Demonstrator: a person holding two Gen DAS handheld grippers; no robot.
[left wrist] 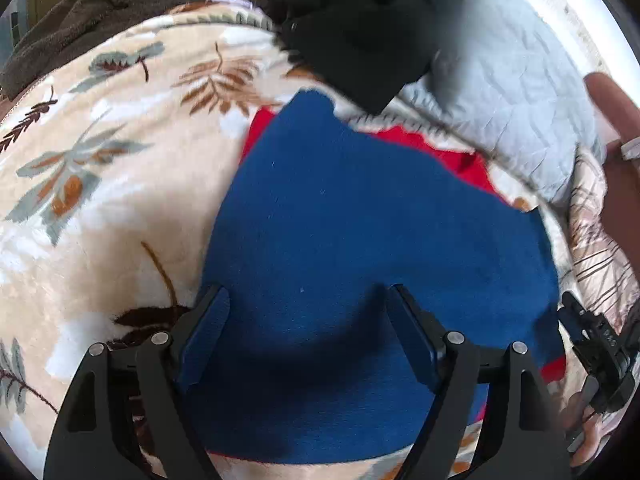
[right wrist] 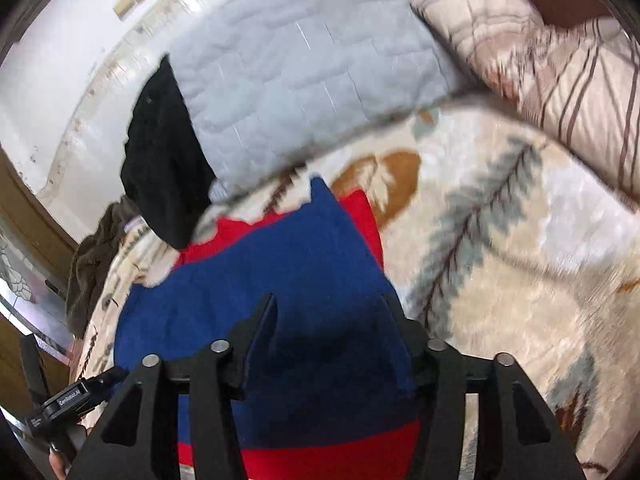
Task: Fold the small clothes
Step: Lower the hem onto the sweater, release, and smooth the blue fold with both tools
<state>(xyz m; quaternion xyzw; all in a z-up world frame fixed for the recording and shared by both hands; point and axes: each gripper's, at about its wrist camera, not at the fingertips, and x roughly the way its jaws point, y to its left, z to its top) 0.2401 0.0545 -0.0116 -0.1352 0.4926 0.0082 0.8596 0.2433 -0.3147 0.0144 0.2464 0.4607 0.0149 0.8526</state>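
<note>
The blue-and-red cloth (left wrist: 360, 208) lies flat on the leaf-print blanket (left wrist: 120, 152), near a black garment (left wrist: 360, 40) and grey quilt (right wrist: 300, 72), with the left gripper (left wrist: 308, 304) and right gripper (right wrist: 328, 312) both spread above it, pinching nothing.
</note>
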